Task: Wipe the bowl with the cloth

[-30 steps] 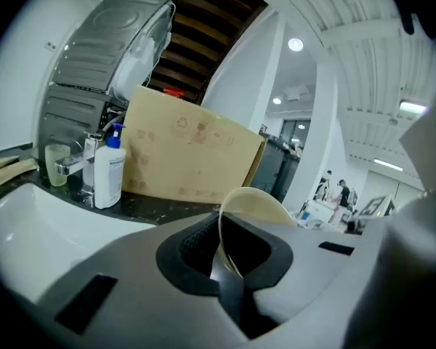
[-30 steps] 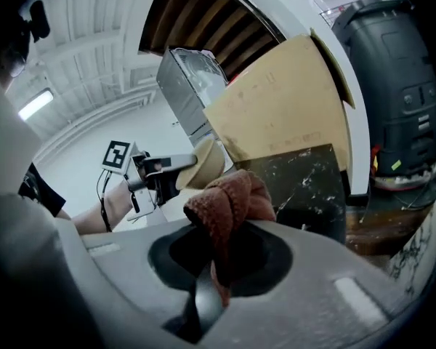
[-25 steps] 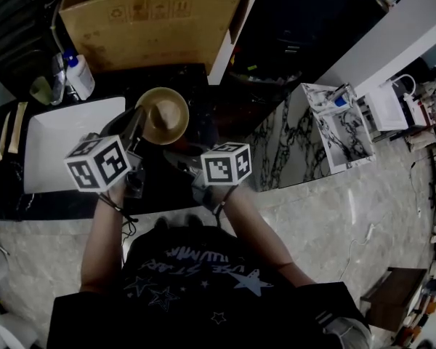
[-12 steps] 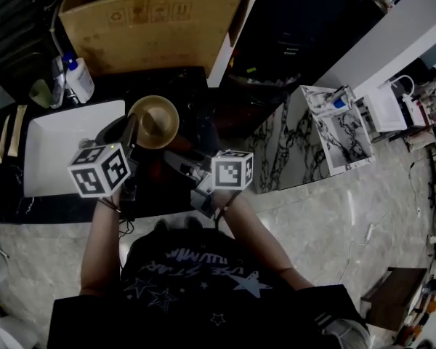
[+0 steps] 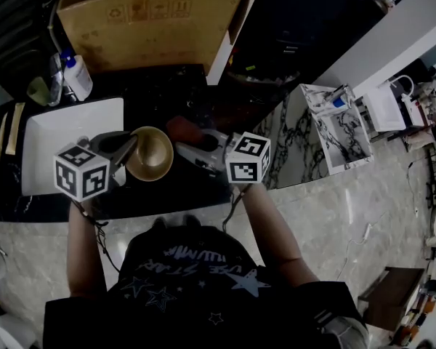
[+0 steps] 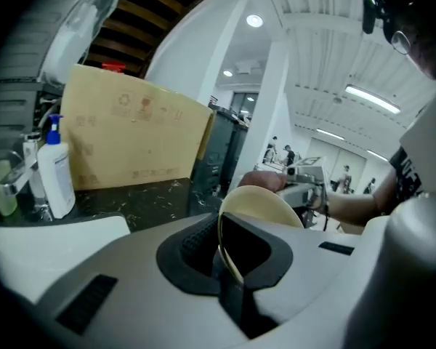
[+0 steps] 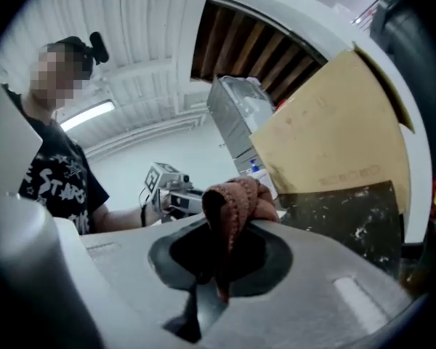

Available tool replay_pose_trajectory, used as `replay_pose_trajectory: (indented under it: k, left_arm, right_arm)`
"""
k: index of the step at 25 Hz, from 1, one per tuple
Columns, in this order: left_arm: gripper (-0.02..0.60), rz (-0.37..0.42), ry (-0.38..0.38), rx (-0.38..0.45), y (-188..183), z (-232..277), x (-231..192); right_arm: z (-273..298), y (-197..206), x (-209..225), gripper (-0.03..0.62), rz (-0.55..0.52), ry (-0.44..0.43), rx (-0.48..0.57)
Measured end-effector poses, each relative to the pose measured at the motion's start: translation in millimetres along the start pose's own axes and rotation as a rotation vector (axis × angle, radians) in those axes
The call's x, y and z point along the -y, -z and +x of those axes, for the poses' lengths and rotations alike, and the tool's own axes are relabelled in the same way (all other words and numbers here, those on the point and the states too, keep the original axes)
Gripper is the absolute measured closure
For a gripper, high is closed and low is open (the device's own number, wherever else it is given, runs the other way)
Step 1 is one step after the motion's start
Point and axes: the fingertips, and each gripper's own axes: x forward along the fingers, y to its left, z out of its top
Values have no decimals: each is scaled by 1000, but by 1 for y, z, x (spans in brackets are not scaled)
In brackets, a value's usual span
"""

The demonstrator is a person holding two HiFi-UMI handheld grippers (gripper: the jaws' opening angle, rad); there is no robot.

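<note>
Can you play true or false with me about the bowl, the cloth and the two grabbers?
1. The left gripper pinches the bowl by its rim. True.
2. The right gripper holds nothing. False: its jaws are shut on the reddish-brown cloth.
3. The bowl is bright blue. False: it is pale tan.
4. A big cardboard box stands at the far side of the dark counter. True.

The left claw [image 5: 125, 148] is closed on the rim of the bowl [image 5: 150, 154] and the right claw [image 5: 189, 142] is closed on the cloth [image 7: 236, 198], both tips angled toward each other.
</note>
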Motion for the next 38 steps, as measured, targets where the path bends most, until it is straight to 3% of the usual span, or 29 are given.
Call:
replay_pose_trajectory:
  k: [3, 8, 13, 17, 21, 27, 31, 38]
  left_arm:
    - [560, 79, 113, -47, 4, -2, 20]
    - [560, 182, 375, -3, -5, -16, 63]
    - [561, 121, 580, 94, -18, -29, 100]
    - [561, -6, 638, 256, -47, -39, 98]
    - [560, -98, 578, 342, -64, -36, 81]
    - [560, -188, 397, 402, -73, -24, 45]
    - [561, -196, 233, 377, -65, -12, 13]
    - [560, -222, 27, 279, -27, 5, -36]
  right_arm:
    - [4, 1, -15, 548, -97, -136, -80]
    - [11, -11, -41, 548, -147, -344, -90]
    - [23, -1, -62, 548, -131, -482, -109]
    - [29, 2, -78, 548, -87, -556, -50]
    - [36, 3, -87, 548, -47, -561, 16]
    - [35, 12, -95, 548, -27, -570, 11]
    - [28, 16, -99, 548, -8, -571, 31]
    - [2, 17, -67, 548, 37, -437, 84]
